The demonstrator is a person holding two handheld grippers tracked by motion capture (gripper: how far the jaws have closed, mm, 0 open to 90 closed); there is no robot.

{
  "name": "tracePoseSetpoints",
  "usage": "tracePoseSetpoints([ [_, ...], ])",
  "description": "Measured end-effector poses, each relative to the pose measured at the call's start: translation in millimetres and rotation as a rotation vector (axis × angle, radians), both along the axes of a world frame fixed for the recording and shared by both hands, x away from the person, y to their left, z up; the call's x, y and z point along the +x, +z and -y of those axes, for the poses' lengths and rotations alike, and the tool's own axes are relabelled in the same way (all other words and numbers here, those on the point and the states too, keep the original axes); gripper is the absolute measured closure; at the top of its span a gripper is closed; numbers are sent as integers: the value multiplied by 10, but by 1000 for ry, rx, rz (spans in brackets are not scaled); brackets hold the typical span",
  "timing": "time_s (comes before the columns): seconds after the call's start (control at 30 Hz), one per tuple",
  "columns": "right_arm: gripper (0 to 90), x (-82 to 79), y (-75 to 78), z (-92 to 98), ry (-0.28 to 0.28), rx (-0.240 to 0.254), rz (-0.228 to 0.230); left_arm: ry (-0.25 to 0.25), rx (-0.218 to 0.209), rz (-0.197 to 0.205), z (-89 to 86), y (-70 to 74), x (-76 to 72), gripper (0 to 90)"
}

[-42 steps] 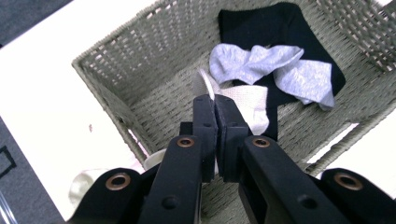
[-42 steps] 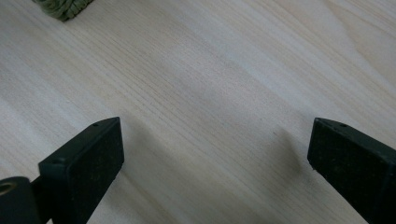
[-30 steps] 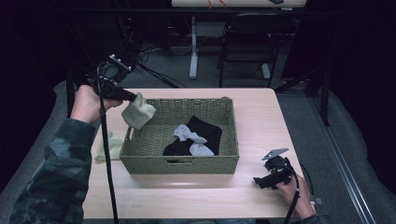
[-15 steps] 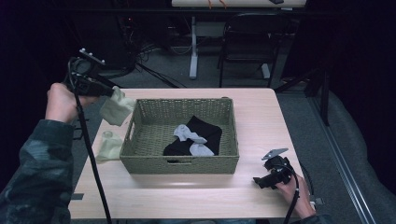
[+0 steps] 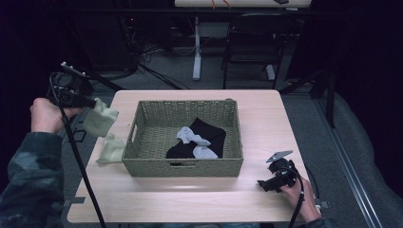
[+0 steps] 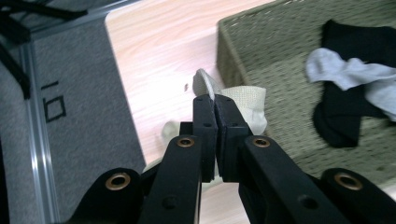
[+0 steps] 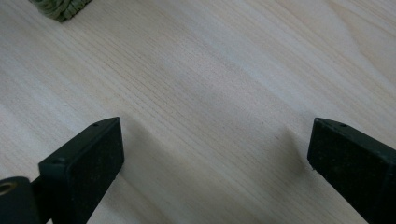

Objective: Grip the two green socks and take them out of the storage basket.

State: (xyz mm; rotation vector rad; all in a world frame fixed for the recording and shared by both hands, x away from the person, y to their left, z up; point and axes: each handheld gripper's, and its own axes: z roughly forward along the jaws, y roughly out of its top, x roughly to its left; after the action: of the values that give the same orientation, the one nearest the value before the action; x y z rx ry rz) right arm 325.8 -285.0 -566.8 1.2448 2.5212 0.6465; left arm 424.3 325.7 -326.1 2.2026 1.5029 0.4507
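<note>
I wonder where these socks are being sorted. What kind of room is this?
Probably a lab or office workroom, not a home. Past the light wooden table stand a dark chair and another desk's leg, with tangled cables on grey carpet.

Woven basket (image 5: 142, 142) on the light wooden desk (image 5: 266, 118), containing a black garment (image 5: 209, 133) with a pale grey sock (image 5: 192, 137) lying across it. Grey carpeted floor (image 5: 309, 114) behind, with a dark chair (image 5: 249, 42).

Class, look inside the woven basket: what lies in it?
Inside the woven basket lie a black sock and grey socks on top of it. Whatever lies beneath them is covered.
</note>
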Motion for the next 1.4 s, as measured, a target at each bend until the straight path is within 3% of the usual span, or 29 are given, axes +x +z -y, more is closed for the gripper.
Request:
tracePoseSetpoints([
  [0.23, 29, 1, -6, 3, 0, 2, 2, 56, -13, -49, -149, -376, 76, 886],
  [0.33, 29, 2, -5, 3, 2, -5, 3, 66, 13, -85, -154, -558, 129, 885],
  [0.43, 29, 5, 0, 16, 1, -10, 3, 81, 3, -113, -180, -750, 190, 885],
  [0.47, 29, 5, 0, 16, 1, -10, 3, 81, 3, -113, -180, -750, 190, 885],
  [0.53, 29, 2, -2, 20, -5, 2, 1, 91, -8, -141, -204, -954, 244, 884],
  [0.6, 29, 2, -5, 14, -5, 3, 5, 98, -46, -151, -233, -1090, 279, 884],
  [0.77, 29, 24, -8, 31, -21, 13, -3, 109, -82, -174, -253, -1396, 353, 874],
  [0.83, 29, 20, 2, 35, -16, 5, -6, 111, -101, -189, -253, -1520, 374, 844],
  [0.9, 29, 7, 4, 21, -10, 5, 0, 109, -146, -186, -252, -1597, 369, 794],
  [1.0, 29, 3, -2, 13, -9, 2, 0, 108, -149, -184, -235, -1630, 362, 668],
  [1.03, 29, 7, -4, 16, -8, 3, -5, 106, -148, -167, -224, -1599, 329, 668],
  [1.07, 29, 17, -11, 30, -12, -5, -5, 107, -141, -148, -219, -1563, 299, 521],
  [1.13, 30, 13, -8, 31, -13, 5, -2, 101, -174, -84, -229, -1475, 213, 344],
  [1.17, 29, 12, -2, 33, -10, -6, -3, 101, -174, -84, -229, -1475, 213, 286],
  [1.2, 29, 10, -8, 28, -9, 7, -5, 100, -188, -41, -227, -1396, 122, 240],
  [1.23, 29, 10, -8, 28, -9, 7, -5, 100, -188, -41, -227, -1396, 122, 190],
  [1.27, 29, 11, -9, 27, -10, -6, -7, 95, -190, -16, -224, -1329, 31, 154],
  [1.3, 29, 11, -9, 27, -10, -6, -7, 95, -190, -16, -224, -1329, 31, 151],
  [1.33, 29, 11, -10, 21, -8, -2, -5, 96, -169, 11, -213, -1272, -64, 143],
  [1.4, 29, 2, -10, 19, -7, 10, 1, 88, -161, 21, -191, -1241, -167, 79],
])
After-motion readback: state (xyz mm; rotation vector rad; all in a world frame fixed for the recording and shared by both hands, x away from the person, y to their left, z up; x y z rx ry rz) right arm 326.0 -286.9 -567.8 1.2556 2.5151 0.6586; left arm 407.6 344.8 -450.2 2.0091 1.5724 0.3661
